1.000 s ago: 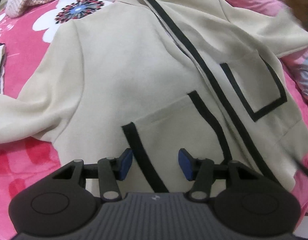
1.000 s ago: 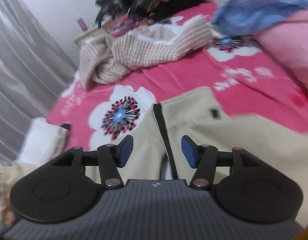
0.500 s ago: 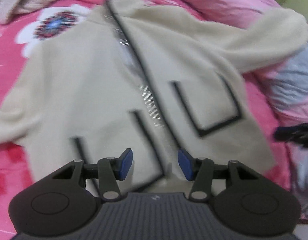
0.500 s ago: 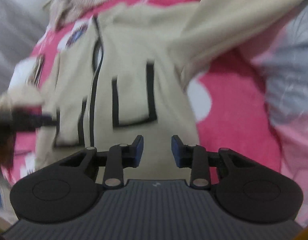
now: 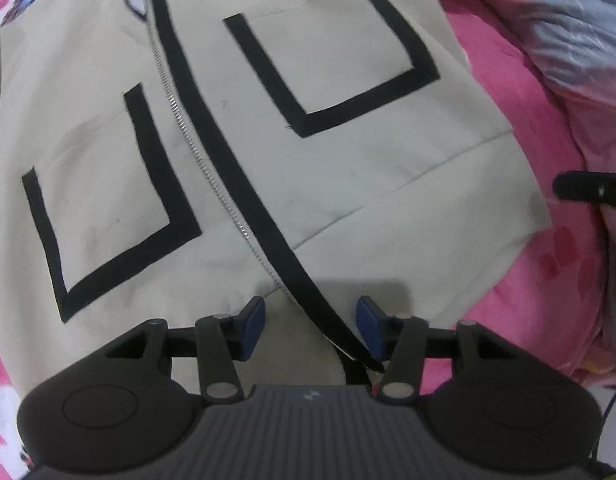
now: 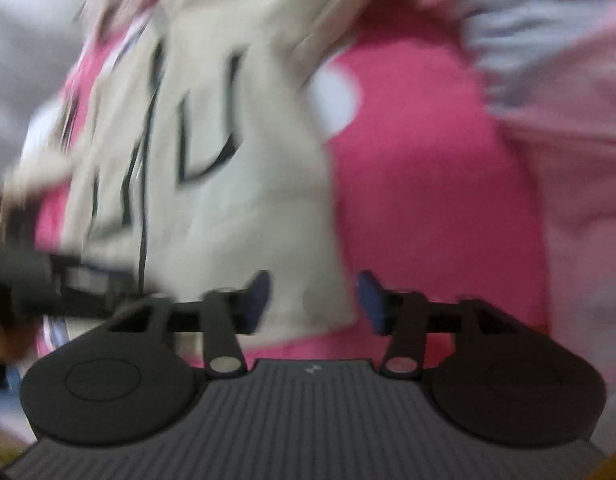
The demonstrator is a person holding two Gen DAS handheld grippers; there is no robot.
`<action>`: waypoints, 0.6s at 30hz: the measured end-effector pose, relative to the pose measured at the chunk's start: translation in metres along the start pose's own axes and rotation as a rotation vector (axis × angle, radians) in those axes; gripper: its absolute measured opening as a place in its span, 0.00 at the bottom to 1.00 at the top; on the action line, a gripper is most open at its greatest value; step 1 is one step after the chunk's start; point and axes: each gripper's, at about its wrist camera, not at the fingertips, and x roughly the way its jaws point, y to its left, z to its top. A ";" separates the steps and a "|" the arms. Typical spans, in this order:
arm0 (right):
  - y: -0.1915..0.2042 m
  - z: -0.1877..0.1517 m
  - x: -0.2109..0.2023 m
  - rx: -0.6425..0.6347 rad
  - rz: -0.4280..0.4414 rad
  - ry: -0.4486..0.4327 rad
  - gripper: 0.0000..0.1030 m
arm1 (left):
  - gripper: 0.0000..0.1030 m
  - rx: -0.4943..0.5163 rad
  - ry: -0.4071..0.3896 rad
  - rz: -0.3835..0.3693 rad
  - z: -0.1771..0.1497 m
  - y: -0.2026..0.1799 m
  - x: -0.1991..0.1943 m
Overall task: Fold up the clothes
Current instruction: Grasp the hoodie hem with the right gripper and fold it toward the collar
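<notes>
A cream jacket [image 5: 348, 184] with black trim, a zipper [image 5: 196, 148] and two black-outlined pockets lies flat on the bed. My left gripper [image 5: 311, 320] hovers open over the bottom hem, where the black trim strip runs between its blue pads without being pinched. In the blurred right wrist view the jacket [image 6: 236, 208] fills the left half. My right gripper [image 6: 314, 294] is over the hem's right corner and its jaws are opening; cloth lies below the gap, unpressed. A tip of the right gripper [image 5: 588, 190] shows at the edge of the left wrist view.
The jacket rests on a pink flowered bedspread [image 5: 528, 272]. Grey-blue and pale pink bedding [image 5: 580, 32] is bunched along the right side. In the right wrist view the left gripper's dark body [image 6: 36, 284] sits at the far left.
Both views slid down the jacket from its collar and chest to the bottom hem. The right gripper's jaws narrowed, then widened again. The left jaws kept the same gap.
</notes>
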 end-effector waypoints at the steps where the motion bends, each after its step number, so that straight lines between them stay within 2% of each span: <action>1: -0.007 0.004 0.004 0.036 0.009 0.001 0.53 | 0.50 -0.013 0.007 0.001 0.001 0.000 0.002; 2: -0.011 0.006 0.012 0.056 0.023 0.021 0.53 | 0.49 -0.024 0.014 0.003 0.002 0.000 0.004; 6: -0.014 -0.004 0.041 0.069 0.056 0.128 0.51 | 0.32 -0.026 0.021 0.030 0.004 -0.011 0.010; 7: -0.014 -0.008 0.046 0.064 0.052 0.142 0.41 | 0.29 -0.020 0.020 0.044 0.004 -0.015 0.011; 8: -0.013 -0.009 0.047 0.054 0.048 0.142 0.23 | 0.27 -0.010 0.018 0.056 0.003 -0.019 0.011; 10: -0.011 -0.009 0.045 0.038 0.051 0.150 0.08 | 0.15 0.009 0.022 0.055 0.004 -0.026 0.009; 15: 0.004 -0.003 0.027 -0.085 0.050 0.187 0.05 | 0.12 0.041 0.063 0.027 0.005 -0.036 0.001; 18: 0.007 -0.007 0.037 -0.126 0.012 0.245 0.05 | 0.12 0.059 0.097 0.019 0.005 -0.040 0.007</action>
